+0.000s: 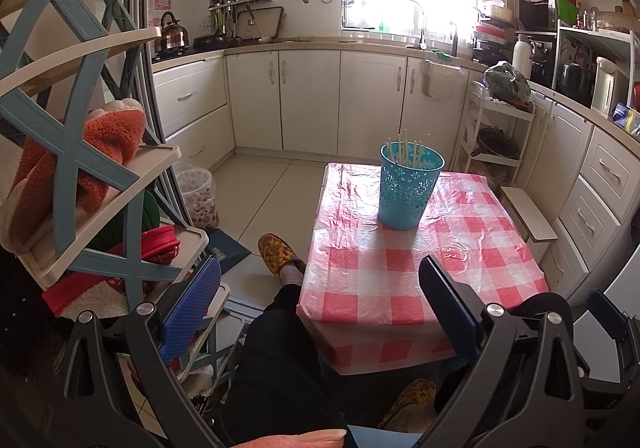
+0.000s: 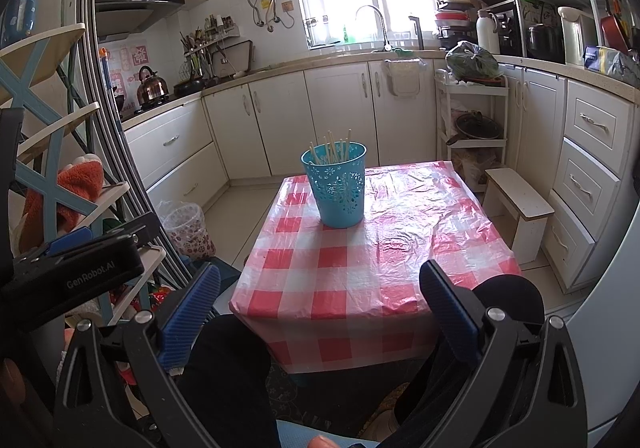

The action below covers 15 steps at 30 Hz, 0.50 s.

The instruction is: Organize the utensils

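Chopsticks (image 2: 334, 146), pale wooden, stand upright in perforated blue plastic bin (image 2: 338, 188) on red-checked plastic tablecloth (image 2: 360, 272), likely sorted. Left gripper (image 1: 320, 308) and right gripper (image 2: 320, 308) both spread, empty, held well back over the person's lap.

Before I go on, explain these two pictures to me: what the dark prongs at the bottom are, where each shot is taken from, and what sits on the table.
There is no robot here. A seated person holds a two-finger tool in each hand, and a wide-angle camera on each one looks forward along its fingers. One picture comes from the left tool, the other from the right tool; the blue-padded prongs are their fingers. Both are open and hold nothing.

Ahead stands a small table with a red-and-white checked cloth. On it stands one thing: a blue perforated basket with pale chopsticks upright inside. The person's dark trouser legs show below, and a shelf rack with slippers stands to the left.
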Each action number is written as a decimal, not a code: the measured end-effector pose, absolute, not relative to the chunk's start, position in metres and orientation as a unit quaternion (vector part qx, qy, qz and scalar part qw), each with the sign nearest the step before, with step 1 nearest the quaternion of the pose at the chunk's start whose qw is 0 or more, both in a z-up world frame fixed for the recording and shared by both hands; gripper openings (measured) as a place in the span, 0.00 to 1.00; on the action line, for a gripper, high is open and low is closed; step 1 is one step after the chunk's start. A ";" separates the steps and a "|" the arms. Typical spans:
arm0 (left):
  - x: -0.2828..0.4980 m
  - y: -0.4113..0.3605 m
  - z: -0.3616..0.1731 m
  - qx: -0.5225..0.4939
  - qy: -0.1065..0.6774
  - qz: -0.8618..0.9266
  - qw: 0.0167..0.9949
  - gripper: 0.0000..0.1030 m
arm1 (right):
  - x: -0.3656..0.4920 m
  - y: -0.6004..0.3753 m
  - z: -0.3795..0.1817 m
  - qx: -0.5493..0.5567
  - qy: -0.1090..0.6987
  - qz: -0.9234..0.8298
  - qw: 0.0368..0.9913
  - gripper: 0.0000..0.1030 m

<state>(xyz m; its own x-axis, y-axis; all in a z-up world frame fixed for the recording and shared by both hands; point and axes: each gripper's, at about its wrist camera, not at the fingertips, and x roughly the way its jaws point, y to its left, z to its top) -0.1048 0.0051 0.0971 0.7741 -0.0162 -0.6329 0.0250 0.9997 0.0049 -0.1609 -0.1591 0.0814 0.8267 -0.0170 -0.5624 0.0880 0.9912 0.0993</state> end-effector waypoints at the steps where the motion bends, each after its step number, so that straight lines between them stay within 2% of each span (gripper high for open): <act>1: -0.105 0.005 0.097 0.006 0.336 -0.011 0.942 0.93 | -0.161 -0.159 0.081 0.061 0.293 -0.028 0.954 0.93; 15: -0.104 0.006 0.097 0.004 0.338 -0.011 0.941 0.93 | -0.162 -0.158 0.079 0.061 0.295 -0.028 0.953 0.93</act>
<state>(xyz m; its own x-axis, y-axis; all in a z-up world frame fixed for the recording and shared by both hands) -0.1043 0.0059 0.0968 0.7715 -0.0186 -0.6359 0.0241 0.9997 0.0001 -0.1618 -0.1582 0.0790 0.8247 -0.0171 -0.5653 0.0891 0.9910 0.0999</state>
